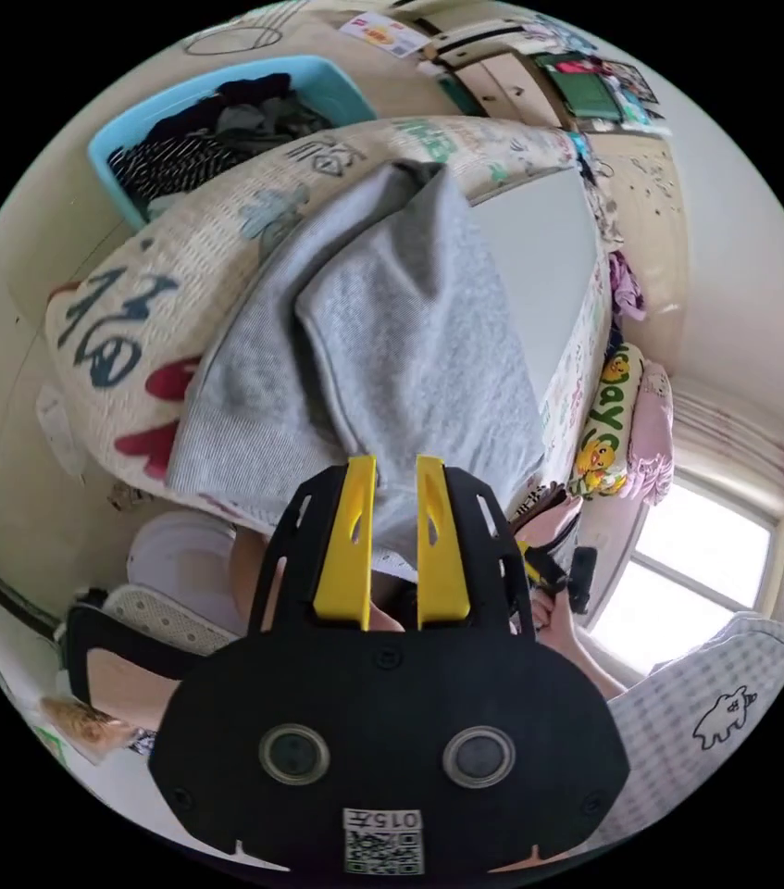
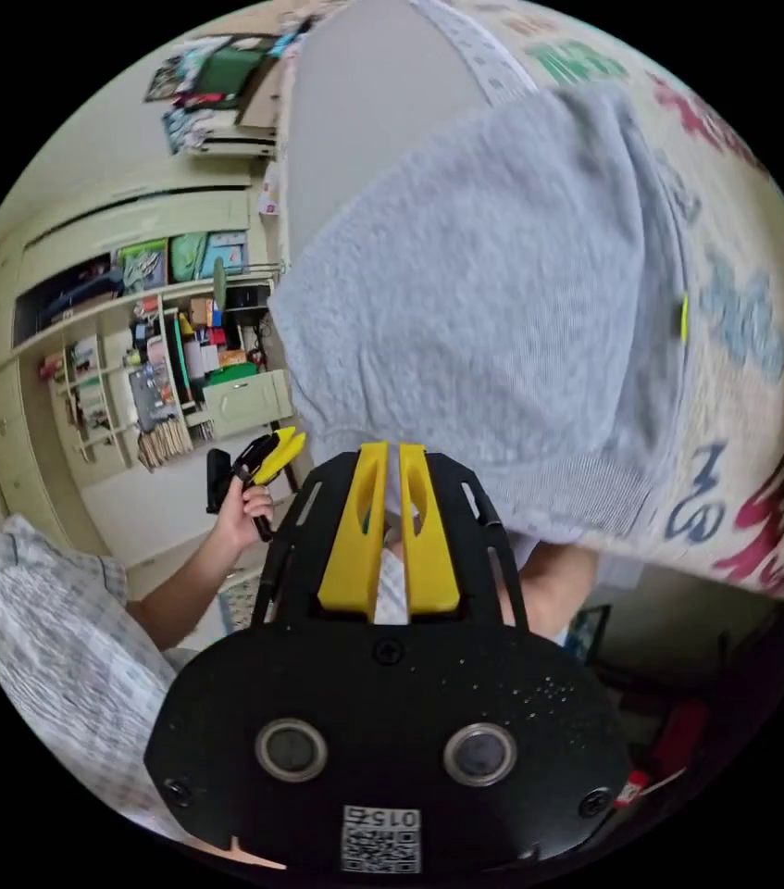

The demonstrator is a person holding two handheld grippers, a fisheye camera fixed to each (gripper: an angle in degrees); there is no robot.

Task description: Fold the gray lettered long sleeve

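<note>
Left claw [image 1: 395, 472] and right claw [image 2: 384, 463] each clenched on gray long sleeve [image 1: 382, 343]

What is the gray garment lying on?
The gray garment rests on a woven mat printed with large characters, near its edge. Whatever print lies beneath the cloth is covered. Both grippers pinch its hem.
</note>
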